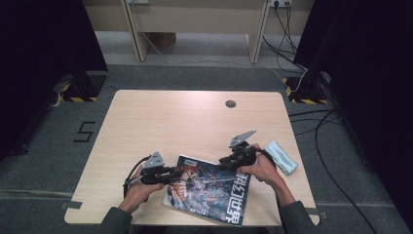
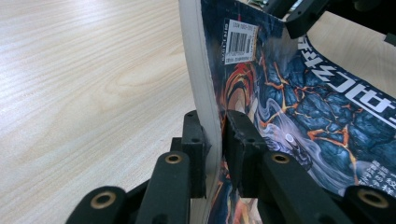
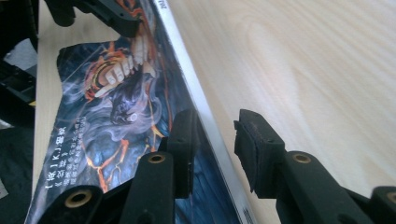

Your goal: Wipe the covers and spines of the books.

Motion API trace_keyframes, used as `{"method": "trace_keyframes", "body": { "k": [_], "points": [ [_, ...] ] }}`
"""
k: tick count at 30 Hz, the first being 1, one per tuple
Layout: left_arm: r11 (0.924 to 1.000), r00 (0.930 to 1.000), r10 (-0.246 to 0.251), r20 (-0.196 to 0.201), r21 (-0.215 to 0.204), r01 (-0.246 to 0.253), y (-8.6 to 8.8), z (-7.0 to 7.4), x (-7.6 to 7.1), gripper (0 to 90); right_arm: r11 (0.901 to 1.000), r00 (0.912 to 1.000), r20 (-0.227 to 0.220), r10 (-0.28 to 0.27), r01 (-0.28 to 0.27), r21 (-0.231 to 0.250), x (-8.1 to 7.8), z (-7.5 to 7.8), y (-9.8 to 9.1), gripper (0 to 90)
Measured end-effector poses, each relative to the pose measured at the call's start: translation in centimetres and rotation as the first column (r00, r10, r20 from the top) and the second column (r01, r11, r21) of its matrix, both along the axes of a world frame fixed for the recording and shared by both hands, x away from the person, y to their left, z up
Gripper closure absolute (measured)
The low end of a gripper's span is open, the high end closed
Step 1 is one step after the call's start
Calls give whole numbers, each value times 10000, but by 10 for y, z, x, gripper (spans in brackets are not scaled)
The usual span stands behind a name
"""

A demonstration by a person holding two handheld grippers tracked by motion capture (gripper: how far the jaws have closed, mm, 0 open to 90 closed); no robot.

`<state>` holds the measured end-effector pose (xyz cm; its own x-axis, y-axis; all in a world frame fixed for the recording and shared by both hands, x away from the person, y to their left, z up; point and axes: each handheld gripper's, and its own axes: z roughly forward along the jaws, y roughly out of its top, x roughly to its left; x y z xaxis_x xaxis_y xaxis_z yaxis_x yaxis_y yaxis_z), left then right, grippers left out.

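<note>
Left claw (image 2: 212, 140) is pinching the magazine (image 1: 209, 187) at its left edge, pads clamped on both faces of the page block, which bows upward out of the grip in the left gripper view. Right claw (image 3: 212, 140) is spread: one pad lies against the cover, the other stands clear of the edge, so I call it no grip on that side. Both of my hands sit at the near side of the surface (image 1: 195, 117), left hand (image 1: 139, 187) low, right hand (image 1: 263, 168) a bit farther up.

Magazine lies near the front edge of the surface, tilted, cover art up, barcode sticker (image 2: 239, 41) at a corner beyond my left claw.

Step in hand, as I judge it: hold with one claw while the other lets go or regrips. To do it well, keep the left pinch firm and level so the pages do not fan or slip, and seat the right pads squarely over the edge before squeezing.

Edges: the magazine's near corner is close to the surface's front edge, so I should not drag it toward me. A folded pale-blue cloth (image 1: 281, 157) lies just beside my right hand, a snag risk on that side. Farther out, the surface is bare up to a round cable hole (image 1: 231, 104) near the far edge, so there is plenty of room to push forward.
</note>
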<state>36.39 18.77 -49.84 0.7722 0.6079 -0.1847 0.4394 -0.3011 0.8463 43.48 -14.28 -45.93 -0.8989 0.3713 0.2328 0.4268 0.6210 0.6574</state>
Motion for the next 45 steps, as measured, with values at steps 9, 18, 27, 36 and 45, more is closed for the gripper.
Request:
{"method": "trace_keyframes", "body": {
  "k": [9,18,27,36,45],
  "points": [
    [9996,9992,281,289,-99,-278,1,4,-2,801,9976,9976,-1,-696,696,10,2,0,-8,595],
    [9980,9966,639,518,-66,-636,4,5,-2,807,9857,9857,160,-1680,1677,190,4,10,-24,542],
    [9964,9938,837,735,100,-847,4,7,-2,805,9409,9391,795,-3344,3375,-294,4,21,-60,483],
    [9932,9886,1056,1075,385,-1102,11,9,-4,808,8587,8579,1491,-4916,5061,-810,2,31,-112,472],
    [9924,9875,1058,1171,500,-1123,10,8,-5,806,7435,7678,1583,-6209,6407,-1914,12,3,-160,486]
  ]
}}
